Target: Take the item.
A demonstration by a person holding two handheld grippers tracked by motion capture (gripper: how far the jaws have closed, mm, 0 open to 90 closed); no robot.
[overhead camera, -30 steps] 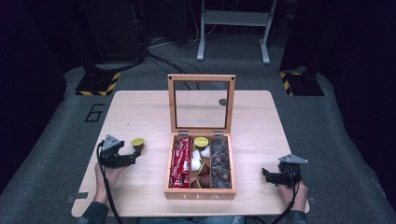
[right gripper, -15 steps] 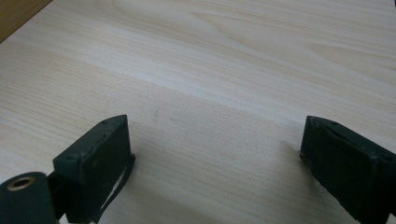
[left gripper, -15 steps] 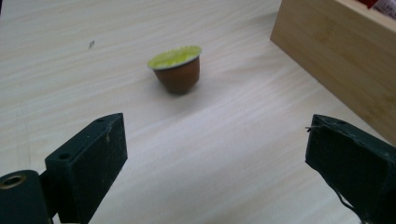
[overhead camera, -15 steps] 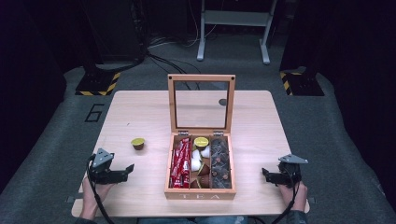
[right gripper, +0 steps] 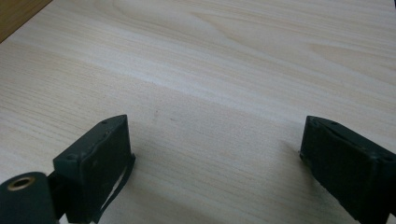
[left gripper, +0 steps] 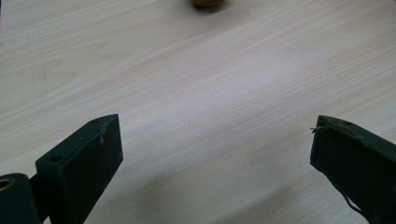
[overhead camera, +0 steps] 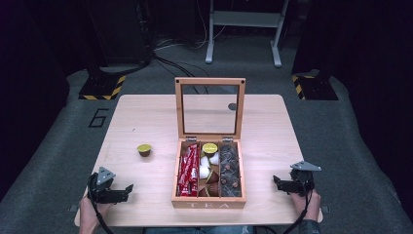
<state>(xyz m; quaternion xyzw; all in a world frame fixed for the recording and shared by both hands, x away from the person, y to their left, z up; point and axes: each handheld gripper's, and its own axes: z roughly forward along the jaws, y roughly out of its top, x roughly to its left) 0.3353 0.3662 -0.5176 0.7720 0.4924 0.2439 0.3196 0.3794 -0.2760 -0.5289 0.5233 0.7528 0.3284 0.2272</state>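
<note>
Item one: the word "TEA", in pale capital letters, on the near front wall of the wooden box (overhead camera: 208, 204) that stands open at the middle of the worktop (overhead camera: 146, 112).

Item two: the numeral "6" (overhead camera: 99, 117), large and dark, marked on the grey floor just off the far left corner of the worktop.

Item three: red sachets (overhead camera: 189, 168) in the box's left compartment carry white print, too small to read from here.
</note>
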